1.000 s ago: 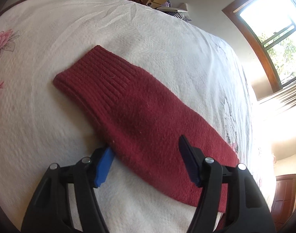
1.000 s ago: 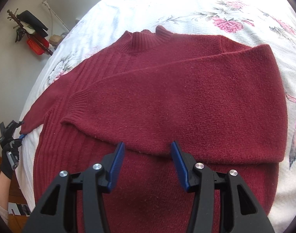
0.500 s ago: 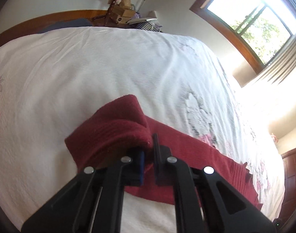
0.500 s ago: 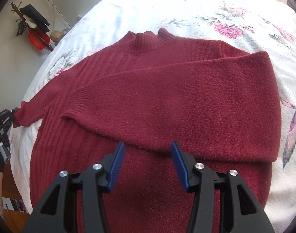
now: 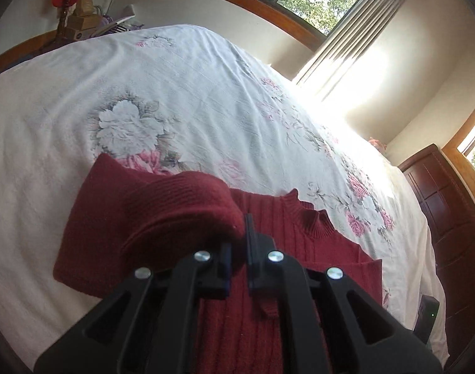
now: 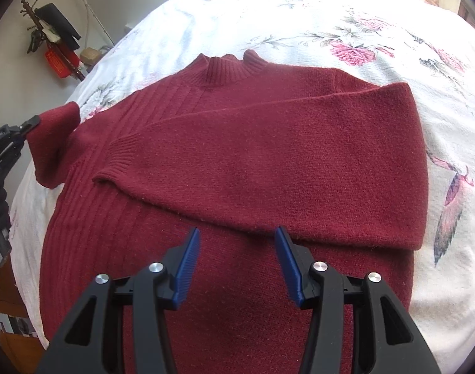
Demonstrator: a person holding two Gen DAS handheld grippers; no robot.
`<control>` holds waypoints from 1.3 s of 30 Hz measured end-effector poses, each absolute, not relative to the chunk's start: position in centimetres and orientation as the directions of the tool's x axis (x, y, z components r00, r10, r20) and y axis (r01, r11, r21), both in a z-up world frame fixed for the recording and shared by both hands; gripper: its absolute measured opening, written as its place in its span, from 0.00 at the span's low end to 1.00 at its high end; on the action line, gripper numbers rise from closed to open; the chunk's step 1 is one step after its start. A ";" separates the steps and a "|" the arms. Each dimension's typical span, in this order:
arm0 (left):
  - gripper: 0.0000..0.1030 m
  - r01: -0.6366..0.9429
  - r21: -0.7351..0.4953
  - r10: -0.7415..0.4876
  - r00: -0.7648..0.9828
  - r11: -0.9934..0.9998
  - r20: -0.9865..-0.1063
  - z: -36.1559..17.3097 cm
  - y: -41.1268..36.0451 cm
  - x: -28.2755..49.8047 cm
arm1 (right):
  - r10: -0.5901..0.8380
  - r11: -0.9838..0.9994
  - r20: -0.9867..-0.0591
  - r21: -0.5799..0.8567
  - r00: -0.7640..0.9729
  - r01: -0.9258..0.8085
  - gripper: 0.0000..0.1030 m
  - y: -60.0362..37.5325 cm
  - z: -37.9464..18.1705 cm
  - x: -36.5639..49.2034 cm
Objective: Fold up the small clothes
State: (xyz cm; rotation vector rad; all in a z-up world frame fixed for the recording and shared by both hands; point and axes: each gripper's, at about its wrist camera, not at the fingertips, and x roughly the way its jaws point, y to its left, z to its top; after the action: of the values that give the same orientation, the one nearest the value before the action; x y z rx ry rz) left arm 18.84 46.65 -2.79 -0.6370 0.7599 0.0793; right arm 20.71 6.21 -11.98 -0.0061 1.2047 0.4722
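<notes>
A dark red knit sweater lies flat on the bed, collar away from me. One sleeve is folded across the chest. The other sleeve is lifted off the bed, and my left gripper is shut on its ribbed cuff; in the right wrist view that cuff hangs at the far left beside the left gripper. My right gripper hovers open over the sweater's lower body, its blue pads just below the folded sleeve's edge, holding nothing.
The bed has a white floral cover. A dark wooden dresser stands to the right of the bed, a window and curtain behind. A coat stand with hanging items is at the left wall.
The left gripper shut on the sleeve cuff, lifted it and is carrying it in toward the sweater's body. The right gripper stayed open in about the same place.
</notes>
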 end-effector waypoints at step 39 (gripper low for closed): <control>0.25 -0.442 -0.227 -0.021 0.424 0.868 -0.906 -13.1 55.8 19.1 | 0.510 0.796 -0.856 0.429 0.090 -0.427 0.51 23.0 -9.5 23.6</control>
State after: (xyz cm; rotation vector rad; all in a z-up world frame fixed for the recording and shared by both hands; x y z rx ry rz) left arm 19.12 55.76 -13.10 -0.4735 1.1117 0.2758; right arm 23.57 22.96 -9.49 0.0768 1.3068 0.6970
